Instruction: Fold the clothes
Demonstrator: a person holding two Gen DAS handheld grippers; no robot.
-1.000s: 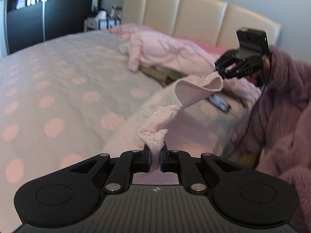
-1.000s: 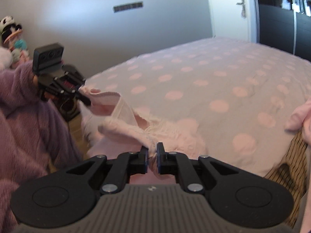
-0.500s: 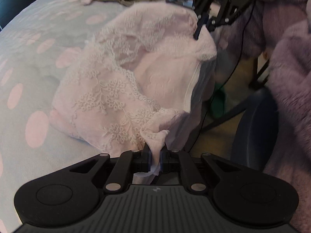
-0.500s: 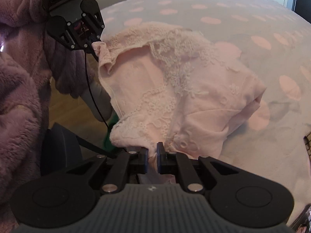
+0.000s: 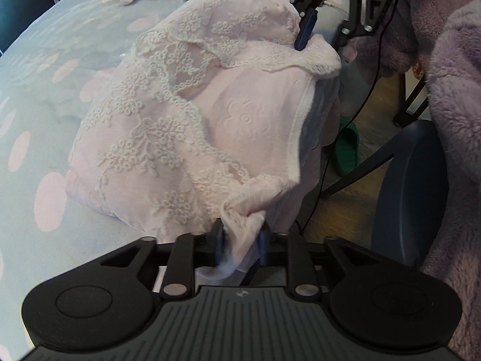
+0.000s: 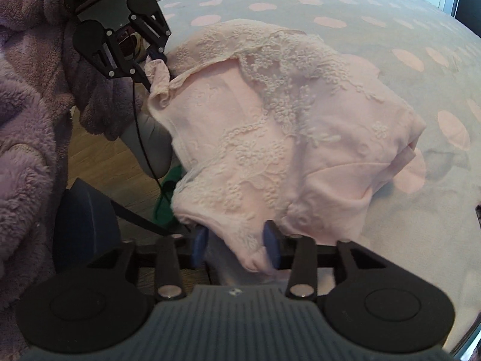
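Your pink lace garment (image 5: 192, 126) lies on the bed (image 5: 45, 96), its near hem spilling over the mattress edge, so the fold can settle flat. Both tools are letting go: the left tool (image 5: 242, 242) has its jaws opening around a bunched corner, and the right tool (image 6: 237, 245) is opening too, cloth loose between. Soft jersey under raised floral embroidery; expect it to slump.

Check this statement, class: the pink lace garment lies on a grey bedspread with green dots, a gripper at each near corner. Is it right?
One detail is wrong. The bedspread has pink dots, not green, as the right wrist view shows. The pink lace garment does lie on it, with the left gripper and right gripper at its corners.
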